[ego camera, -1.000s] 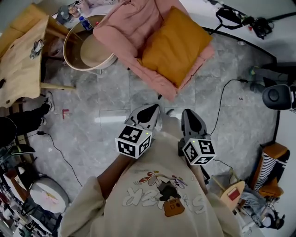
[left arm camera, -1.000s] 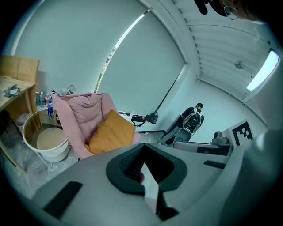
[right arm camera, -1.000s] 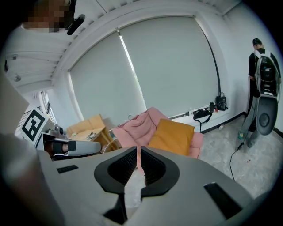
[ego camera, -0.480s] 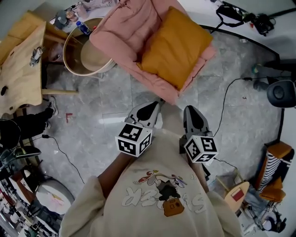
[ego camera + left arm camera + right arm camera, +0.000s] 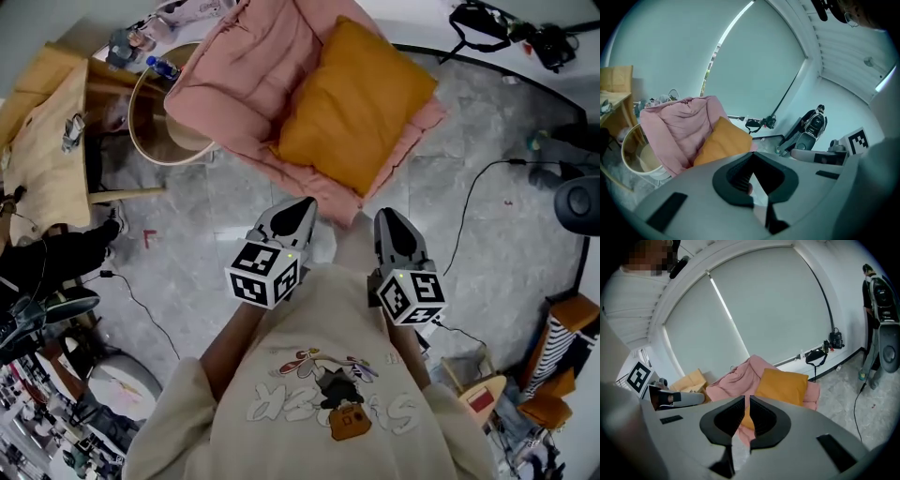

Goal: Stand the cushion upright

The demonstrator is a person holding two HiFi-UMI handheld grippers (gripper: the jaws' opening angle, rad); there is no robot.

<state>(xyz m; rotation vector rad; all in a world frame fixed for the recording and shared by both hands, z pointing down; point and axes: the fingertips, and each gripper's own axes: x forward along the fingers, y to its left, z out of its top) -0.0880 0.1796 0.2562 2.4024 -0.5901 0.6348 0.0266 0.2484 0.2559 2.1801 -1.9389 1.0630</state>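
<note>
One orange cushion lies slanted on the pink padded chair, its lower edge near the chair's front rim; both gripper views show it too, resting against the pink padding. Neither gripper touches it; my left gripper hangs over the grey floor just short of the chair's front edge, jaws pressed together with nothing between them; my right gripper sits beside it, near that same edge, jaws drawn to a thin slit and likewise empty. Left of the chair stands a round tub, right up against the pink padding, though I cannot tell whether they touch; further left is a wooden desk; a black cable trails over the floor on the right.
</note>
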